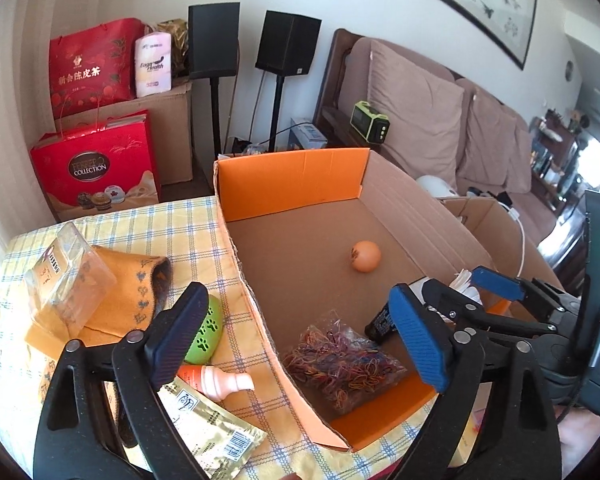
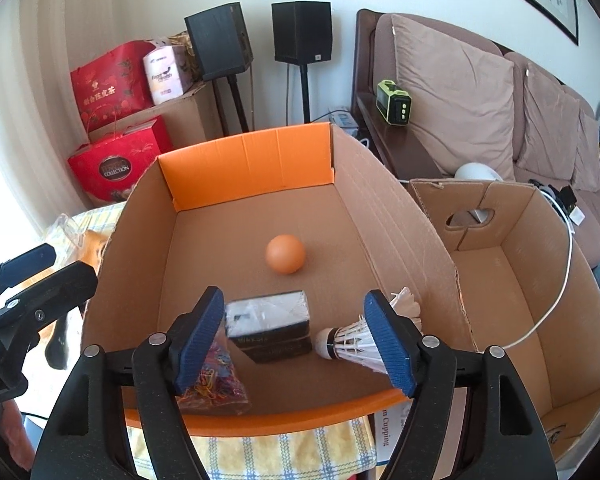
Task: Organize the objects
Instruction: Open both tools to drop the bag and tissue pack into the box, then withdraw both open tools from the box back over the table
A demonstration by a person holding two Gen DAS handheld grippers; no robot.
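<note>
An open cardboard box (image 1: 296,184) (image 2: 244,168) with orange flaps sits on the checked tablecloth. It holds an orange ball (image 1: 365,255) (image 2: 285,253), a bag of coloured rubber bands (image 1: 342,364) (image 2: 216,376), a black-and-white packet (image 2: 270,326) and two white shuttlecocks (image 2: 352,338). My left gripper (image 1: 296,344) is open and empty over the box's left wall. My right gripper (image 2: 296,344) is open and empty above the box's near edge; it also shows in the left wrist view (image 1: 496,284). On the cloth lie a green paw-print case (image 1: 206,330), a peach bottle (image 1: 220,382), a gold sachet (image 1: 208,424), a clear plastic pack (image 1: 66,276) and an orange cloth (image 1: 128,292).
A second, empty cardboard box (image 2: 516,280) stands to the right with a white cable (image 2: 556,292) over it. A sofa (image 2: 480,92), two black speakers on stands (image 1: 252,40) and red gift bags (image 1: 96,168) are behind the table.
</note>
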